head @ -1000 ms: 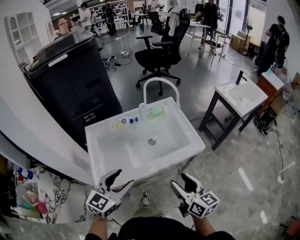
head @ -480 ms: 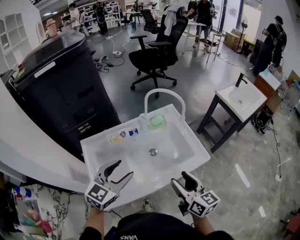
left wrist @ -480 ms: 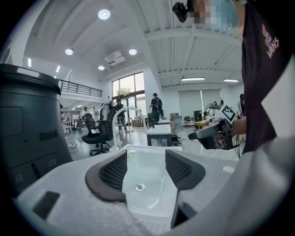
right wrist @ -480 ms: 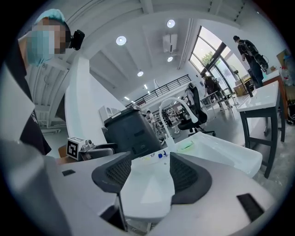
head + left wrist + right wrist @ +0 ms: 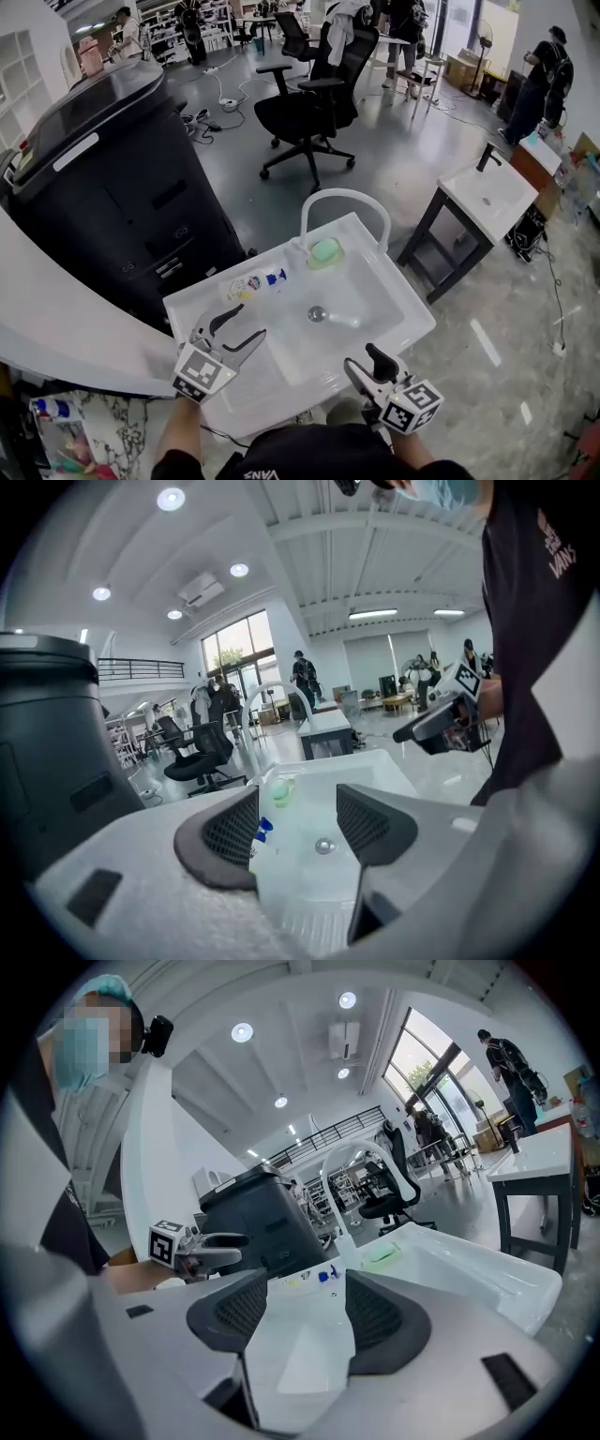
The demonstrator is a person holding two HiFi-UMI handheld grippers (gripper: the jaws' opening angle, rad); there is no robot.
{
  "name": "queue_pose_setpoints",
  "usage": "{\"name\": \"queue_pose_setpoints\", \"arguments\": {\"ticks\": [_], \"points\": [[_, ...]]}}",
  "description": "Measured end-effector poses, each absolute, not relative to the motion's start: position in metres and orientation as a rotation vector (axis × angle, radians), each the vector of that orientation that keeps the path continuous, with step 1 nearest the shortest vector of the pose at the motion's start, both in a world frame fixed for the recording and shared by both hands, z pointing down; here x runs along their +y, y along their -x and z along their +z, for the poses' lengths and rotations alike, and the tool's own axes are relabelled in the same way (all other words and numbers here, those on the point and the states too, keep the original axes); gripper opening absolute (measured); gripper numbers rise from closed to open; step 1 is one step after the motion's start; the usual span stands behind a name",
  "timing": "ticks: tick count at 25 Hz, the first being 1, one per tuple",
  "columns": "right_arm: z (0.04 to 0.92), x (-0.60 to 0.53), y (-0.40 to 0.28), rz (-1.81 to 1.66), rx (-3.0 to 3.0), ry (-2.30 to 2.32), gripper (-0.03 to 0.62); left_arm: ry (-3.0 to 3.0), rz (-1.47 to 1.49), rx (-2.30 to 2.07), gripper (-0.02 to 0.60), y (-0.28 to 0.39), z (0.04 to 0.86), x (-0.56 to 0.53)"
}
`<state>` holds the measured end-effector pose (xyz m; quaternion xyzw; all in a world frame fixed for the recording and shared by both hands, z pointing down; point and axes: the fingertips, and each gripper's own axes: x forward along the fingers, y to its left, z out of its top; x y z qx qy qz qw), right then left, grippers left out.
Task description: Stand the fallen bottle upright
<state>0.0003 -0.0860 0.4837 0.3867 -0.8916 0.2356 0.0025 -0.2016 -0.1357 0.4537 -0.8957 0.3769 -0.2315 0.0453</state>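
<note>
Count: two grippers, one bottle, two white sinks, one arched faucet, one green item. The left gripper (image 5: pixel 242 323) hovers over the near-left ledge of the near sink (image 5: pixel 405 305) and the right gripper (image 5: pixel 359 357) over its near edge, each with jaws apart and nothing between them. The bottle (image 5: pixel 258 282) lies on its side on that sink's far-left ledge, blue cap toward the faucet (image 5: pixel 345 199); the basin shows a metal drain (image 5: pixel 317 314) at its middle, the green item (image 5: pixel 325 251) sits at the far rim by the faucet base, and the second sink (image 5: pixel 487 195) stands well apart at far right.
</note>
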Motion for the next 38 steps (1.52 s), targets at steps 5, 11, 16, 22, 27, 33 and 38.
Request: {"name": "queue_pose_setpoints", "arguments": {"ticks": [5,11,16,22,27,33,38], "points": [[0.492,-0.106,0.001,0.765,-2.788,-1.173,0.249,2.694,-0.89,1.056,0.255,0.202,0.47,-0.165],[0.502,-0.138,-0.007,0.779,-2.787,-1.045,0.249,2.62,-1.146,0.999,0.255,0.198,0.49,-0.207],[0.506,-0.164,-0.018,0.8,-2.783,-0.97,0.249,2.565,-1.353,0.909,0.255,0.188,0.508,-0.238],[0.511,-0.189,-0.03,0.818,-2.772,-0.922,0.249,2.513,-1.602,0.767,0.255,0.183,0.538,-0.276],[0.519,-0.203,-0.041,0.851,-2.752,-0.933,0.249,2.533,-1.784,0.65,0.255,0.186,0.578,-0.297],[0.529,-0.214,-0.06,0.879,-2.719,-0.99,0.249,2.576,-1.903,0.6,0.255,0.183,0.622,-0.307],[0.536,-0.215,-0.067,0.917,-2.697,-1.034,0.249,2.539,-2.022,0.529,0.255,0.183,0.65,-0.313]]}}
